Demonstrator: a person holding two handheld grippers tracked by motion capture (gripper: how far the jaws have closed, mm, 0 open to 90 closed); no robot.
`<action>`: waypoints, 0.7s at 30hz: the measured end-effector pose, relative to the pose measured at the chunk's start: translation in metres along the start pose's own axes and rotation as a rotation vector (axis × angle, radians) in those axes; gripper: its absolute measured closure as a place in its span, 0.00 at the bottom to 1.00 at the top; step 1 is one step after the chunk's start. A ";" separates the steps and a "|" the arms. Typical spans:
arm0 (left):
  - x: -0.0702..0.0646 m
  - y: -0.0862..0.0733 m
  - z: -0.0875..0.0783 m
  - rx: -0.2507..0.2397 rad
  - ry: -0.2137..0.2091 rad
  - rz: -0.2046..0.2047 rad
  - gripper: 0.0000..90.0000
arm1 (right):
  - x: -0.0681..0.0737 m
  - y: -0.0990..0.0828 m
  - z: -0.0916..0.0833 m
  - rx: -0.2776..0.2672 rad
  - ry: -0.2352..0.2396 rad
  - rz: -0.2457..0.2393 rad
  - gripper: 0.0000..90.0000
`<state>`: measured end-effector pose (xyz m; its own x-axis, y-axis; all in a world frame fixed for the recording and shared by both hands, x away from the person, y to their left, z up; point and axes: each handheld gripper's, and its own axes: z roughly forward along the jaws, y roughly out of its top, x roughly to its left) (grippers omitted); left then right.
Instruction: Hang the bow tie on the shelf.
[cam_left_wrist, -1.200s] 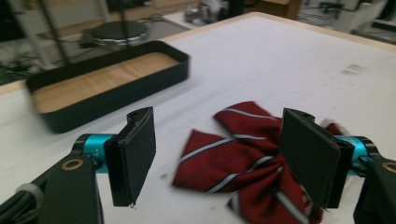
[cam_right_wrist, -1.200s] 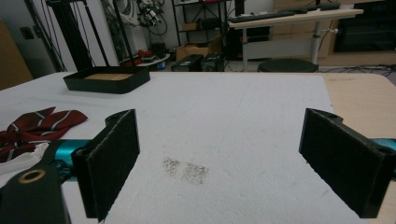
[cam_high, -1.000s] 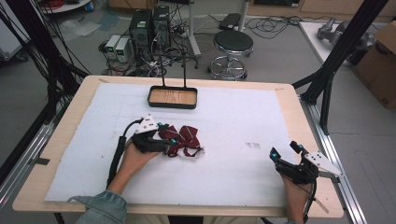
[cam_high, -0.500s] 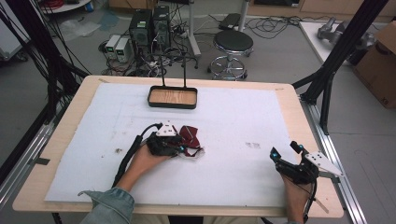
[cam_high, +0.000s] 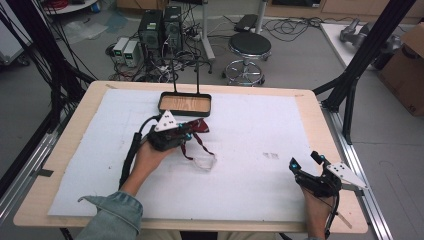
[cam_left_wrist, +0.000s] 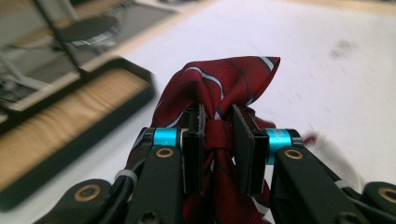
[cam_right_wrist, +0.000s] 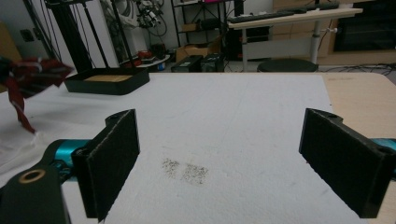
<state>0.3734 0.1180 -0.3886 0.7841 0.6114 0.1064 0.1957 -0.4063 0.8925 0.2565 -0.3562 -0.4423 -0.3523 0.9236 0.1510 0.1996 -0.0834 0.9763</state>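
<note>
A dark red striped bow tie (cam_high: 198, 127) (cam_left_wrist: 224, 84) is lifted off the white sheet (cam_high: 250, 130), just in front of the black tray (cam_high: 184, 113) with a wooden floor. My left gripper (cam_high: 187, 134) (cam_left_wrist: 218, 126) has just been closing, and its pads now pinch the tie's centre knot. The tie's strap (cam_high: 202, 150) hangs down to the sheet. At the front right my right gripper (cam_high: 304, 160) (cam_right_wrist: 233, 154) rests open with nothing between its pads; its view has the tie (cam_right_wrist: 32, 77) and tray (cam_right_wrist: 107, 86) at far left.
Faint grey marks (cam_high: 270, 155) sit on the sheet between the two hands. Black frame posts (cam_high: 360, 60) rise at the table's right and left. Beyond the far edge stand a stool (cam_high: 249, 47) and computer cases (cam_high: 160, 27).
The left hand moved right and toward the tray, shut on the bow tie and raised it from the sheet. The right hand stayed put.
</note>
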 end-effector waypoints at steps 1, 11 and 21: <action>0.010 0.007 -0.007 -0.039 0.035 -0.022 0.83 | 0.000 0.000 0.000 -0.002 0.000 -0.002 0.13; 0.059 0.040 -0.030 -0.111 0.165 -0.035 0.83 | 0.000 0.000 0.000 -0.001 0.000 0.006 0.12; 0.110 0.054 -0.049 -0.152 0.317 -0.097 0.83 | -0.001 0.000 0.001 -0.004 0.003 0.007 0.12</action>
<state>0.4419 0.1964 -0.3070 0.5399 0.8320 0.1279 0.1514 -0.2454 0.9575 0.2576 -0.3572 -0.4424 -0.3539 0.9218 0.1580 0.1987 -0.0910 0.9758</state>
